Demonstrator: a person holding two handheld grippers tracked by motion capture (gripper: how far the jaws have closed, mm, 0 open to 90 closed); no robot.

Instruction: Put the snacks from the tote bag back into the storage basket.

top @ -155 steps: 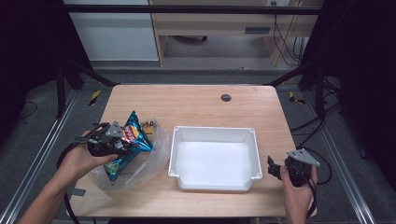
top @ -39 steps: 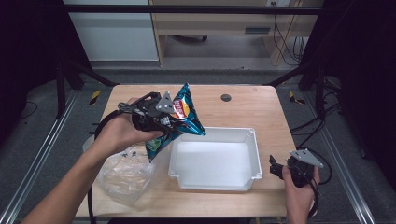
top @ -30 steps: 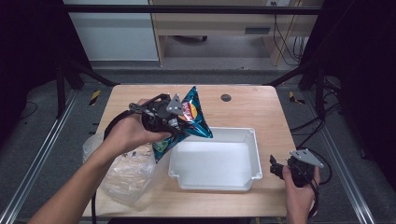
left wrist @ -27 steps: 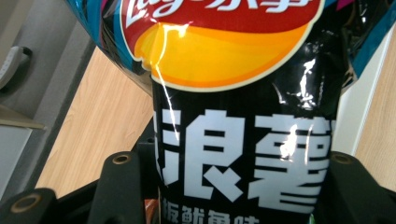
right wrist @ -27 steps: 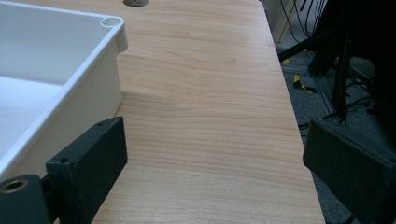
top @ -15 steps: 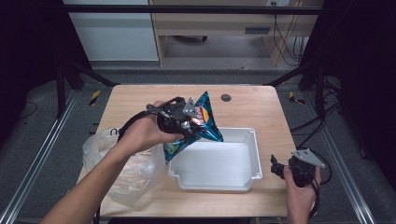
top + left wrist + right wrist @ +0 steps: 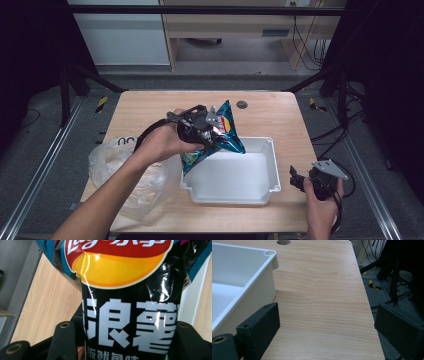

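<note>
A shiny blue, black and red chip bag hangs over the left part of the white tray, held up in the air. My left gripper is shut on the chip bag; in the left gripper view the bag runs between the two black jaws. At the table's right front corner my right gripper stands open with nothing between its jaws. The right gripper view looks past the tray's corner over bare wood.
A crumpled clear plastic bag lies at the table's front left, partly under the left forearm. A small round grommet sits in the tabletop near the far edge. The table's right edge is close to the right gripper.
My left gripper has carried the chip bag from the plastic bag at the left up and rightward, then slightly down, over the tray's left part. The right gripper has kept still.
</note>
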